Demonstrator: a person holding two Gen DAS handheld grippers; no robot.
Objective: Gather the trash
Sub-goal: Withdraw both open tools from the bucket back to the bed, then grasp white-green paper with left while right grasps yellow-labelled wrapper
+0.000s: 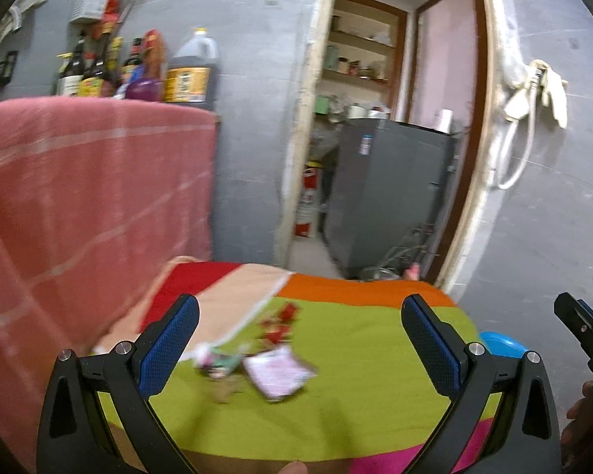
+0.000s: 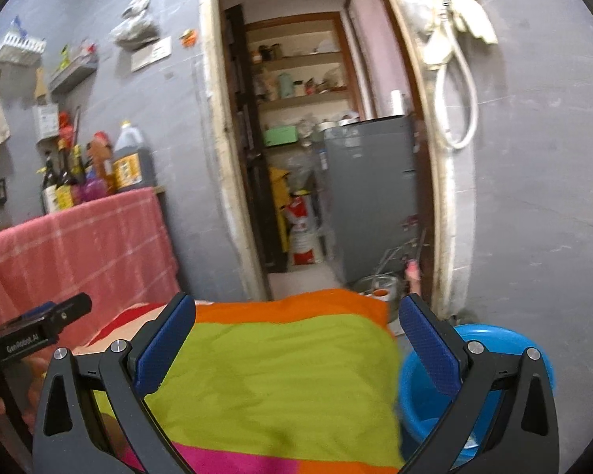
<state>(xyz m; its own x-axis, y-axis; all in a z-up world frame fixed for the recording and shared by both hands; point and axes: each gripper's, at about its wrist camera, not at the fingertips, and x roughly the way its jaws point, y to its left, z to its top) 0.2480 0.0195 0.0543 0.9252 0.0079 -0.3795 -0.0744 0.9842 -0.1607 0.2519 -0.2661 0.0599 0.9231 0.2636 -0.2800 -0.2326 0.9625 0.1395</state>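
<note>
Left wrist view: the left gripper (image 1: 296,339), tongs apart and empty, faces a flat pink-and-white printed wrapper (image 1: 279,371) at six o'clock on the striped multicoloured cloth (image 1: 375,355), beside about three crumpled red scraps (image 1: 280,322) and one pale crumpled wrapper (image 1: 217,361). All likely light and flimsy; pinch an edge.

Right wrist view: the right gripper (image 2: 296,339), tongs apart, empty; one round blue plastic basin (image 2: 494,339) at four o'clock.

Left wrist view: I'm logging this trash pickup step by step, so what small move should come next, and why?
Probably lower the left gripper onto the pink-and-white wrapper and close. Its jaws are open and empty, the wrapper lies loose on the green stripe of the blanket almost between the fingers, and the blue basin waits beside the blanket. The right gripper is open and empty too, with no trash before it.
</note>
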